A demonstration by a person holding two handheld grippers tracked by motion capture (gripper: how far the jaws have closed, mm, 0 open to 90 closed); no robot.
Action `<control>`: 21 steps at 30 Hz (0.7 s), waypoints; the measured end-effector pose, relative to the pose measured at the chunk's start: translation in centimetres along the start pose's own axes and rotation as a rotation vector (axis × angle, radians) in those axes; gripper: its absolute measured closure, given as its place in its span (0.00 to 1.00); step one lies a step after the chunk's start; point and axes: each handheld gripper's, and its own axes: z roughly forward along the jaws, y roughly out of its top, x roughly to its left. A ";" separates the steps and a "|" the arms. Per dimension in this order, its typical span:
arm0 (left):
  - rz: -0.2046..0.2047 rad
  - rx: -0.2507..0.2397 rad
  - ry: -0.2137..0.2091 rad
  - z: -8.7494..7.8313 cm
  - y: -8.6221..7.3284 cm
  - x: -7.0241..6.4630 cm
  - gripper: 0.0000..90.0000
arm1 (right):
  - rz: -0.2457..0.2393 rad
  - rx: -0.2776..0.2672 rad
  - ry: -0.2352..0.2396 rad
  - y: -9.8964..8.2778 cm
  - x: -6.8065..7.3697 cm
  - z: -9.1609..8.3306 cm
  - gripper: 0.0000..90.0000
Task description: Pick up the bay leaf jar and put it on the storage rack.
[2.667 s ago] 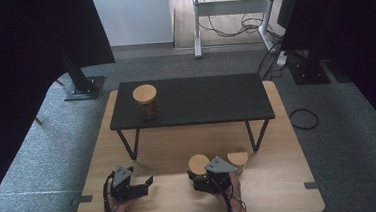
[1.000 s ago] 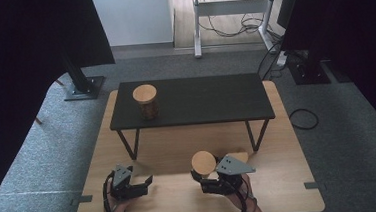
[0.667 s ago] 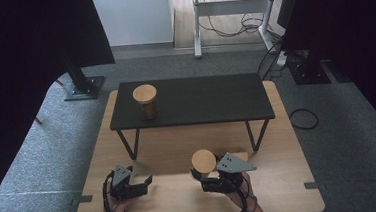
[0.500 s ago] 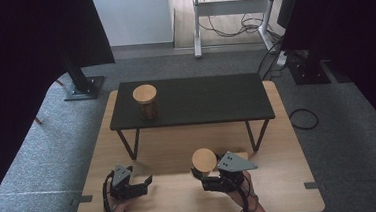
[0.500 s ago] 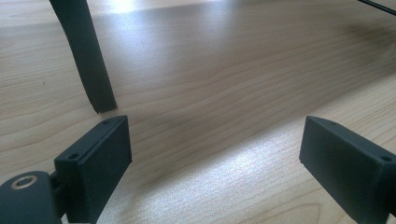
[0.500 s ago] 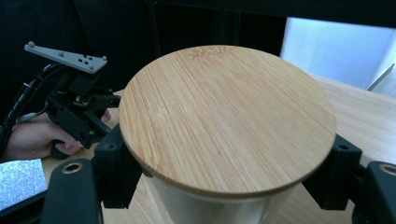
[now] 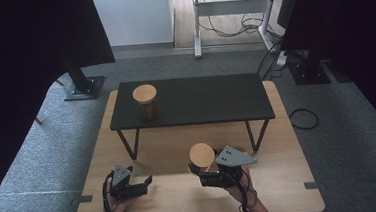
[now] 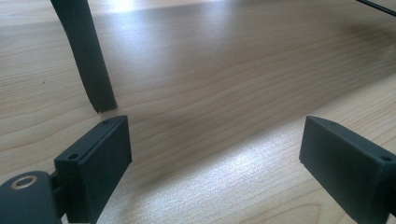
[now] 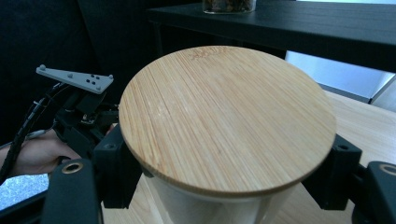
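A white jar with a round bamboo lid is held near the front of the wooden table. My right gripper is shut on its body just under the lid; in the right gripper view the lid spreads between both jaws. My left gripper rests low on the table to the left, open, with bare wood between its jaws. It also appears beyond the jar as the left gripper.
A low black table stands on the wooden table, with a second lidded jar on its left end. One of its black legs stands just ahead of my left gripper. Grey carpet surrounds the table.
My right gripper has lifted the jar off the wood and shifted slightly right since the earliest frame; over the last second it barely moves. The left gripper stays put.
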 end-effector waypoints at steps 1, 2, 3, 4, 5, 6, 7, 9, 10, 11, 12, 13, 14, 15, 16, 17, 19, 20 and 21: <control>0.001 0.002 0.000 0.0 0.0 0.0 0.10 | -0.004 0.002 -0.002 0.1 0.0 0.1 0.28; 0.000 0.002 -0.001 0.0 0.0 0.0 0.10 | -0.007 0.004 -0.003 0.3 0.0 0.1 0.28; 0.000 0.001 -0.002 0.0 0.0 0.0 0.10 | -0.009 0.001 -0.002 0.4 0.0 0.1 0.28; -0.001 -0.001 -0.002 0.0 0.0 0.0 0.10 | -0.007 0.001 -0.001 0.5 0.0 0.1 0.28; -0.001 -0.002 -0.002 0.0 0.0 0.0 0.10 | -0.008 -0.002 0.000 0.7 -0.1 0.1 0.28; 0.002 0.000 -0.001 0.0 0.0 0.0 0.10 | -0.006 -0.004 0.001 0.8 -0.1 0.1 0.28; 0.002 0.000 0.000 0.0 0.0 0.0 0.10 | -0.004 -0.007 0.002 0.9 -0.1 0.1 0.28; 0.003 0.000 0.000 0.0 0.0 0.0 0.10 | -0.005 -0.010 0.004 1.1 -0.1 0.0 0.28; 0.004 0.000 0.001 0.0 0.0 0.0 0.10 | -0.011 -0.012 0.004 1.3 -0.1 0.0 0.28; 0.006 0.001 0.002 0.0 0.0 -0.1 0.10 | -0.010 -0.016 0.004 1.4 -0.2 -0.1 0.28; 0.007 0.002 0.003 0.0 0.0 -0.1 0.10 | -0.007 -0.019 0.005 1.5 -0.2 -0.1 0.28; 0.008 0.002 0.003 0.0 0.0 -0.1 0.10 | -0.007 -0.022 0.005 1.7 -0.3 -0.1 0.28; 0.008 0.002 0.004 0.0 0.0 -0.1 0.10 | -0.011 -0.022 0.003 1.8 -0.3 -0.1 0.28; 0.008 0.002 0.004 0.0 0.0 -0.1 0.10 | -0.012 -0.023 0.002 1.9 -0.3 -0.1 0.28; 0.008 0.002 0.003 0.0 0.0 -0.1 0.10 | -0.013 -0.026 0.001 2.1 -0.4 -0.1 0.28; 0.008 0.002 0.003 0.0 0.0 -0.1 0.10 | -0.013 -0.030 0.001 2.3 -0.4 -0.2 0.28; 0.009 0.001 0.004 0.0 0.0 -0.1 0.10 | -0.012 -0.037 0.001 2.6 -0.5 -0.2 0.28; 0.008 0.000 0.005 0.0 0.0 -0.1 0.10 | -0.009 -0.041 0.003 2.7 -0.5 -0.2 0.28; 0.008 -0.002 0.009 0.0 0.0 -0.1 0.10 | -0.006 -0.045 0.007 2.8 -0.5 -0.3 0.28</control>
